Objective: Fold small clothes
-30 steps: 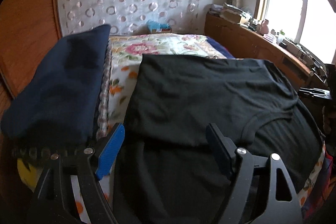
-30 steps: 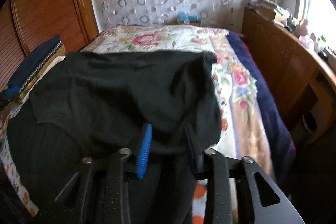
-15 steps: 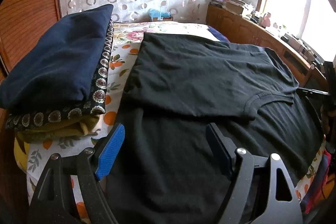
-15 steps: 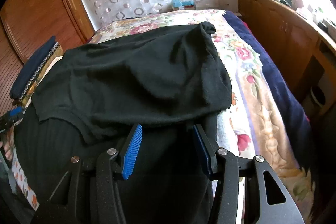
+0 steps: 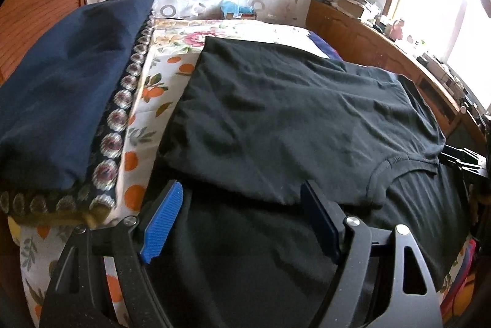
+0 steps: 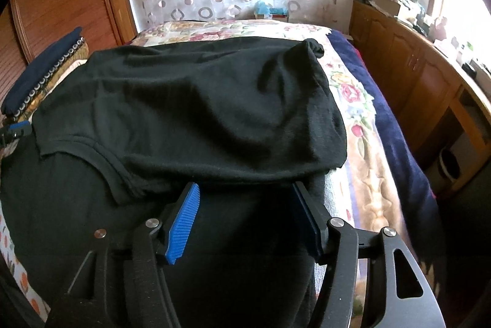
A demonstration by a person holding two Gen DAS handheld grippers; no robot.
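Note:
A black T-shirt (image 5: 294, 119) lies on the bed, its far half folded toward me so the neckline (image 5: 380, 174) lies over the near half. It also shows in the right wrist view (image 6: 190, 113), with a bunched far right corner (image 6: 310, 48). My left gripper (image 5: 242, 217) is open and empty, just above the near part of the shirt by the folded edge. My right gripper (image 6: 245, 211) is open and empty over the shirt's near right part. The right gripper's tip (image 5: 460, 157) shows at the right edge of the left wrist view.
A stack of folded clothes topped by a navy piece (image 5: 67, 88) sits on the bed's left side. The floral bedspread (image 6: 346, 88) and a navy blanket (image 6: 396, 137) lie right of the shirt. A wooden cabinet (image 6: 423, 73) runs along the right.
My right gripper opened wider and drew back from the fold. My left gripper stayed open and shifted slightly. The shirt lies still.

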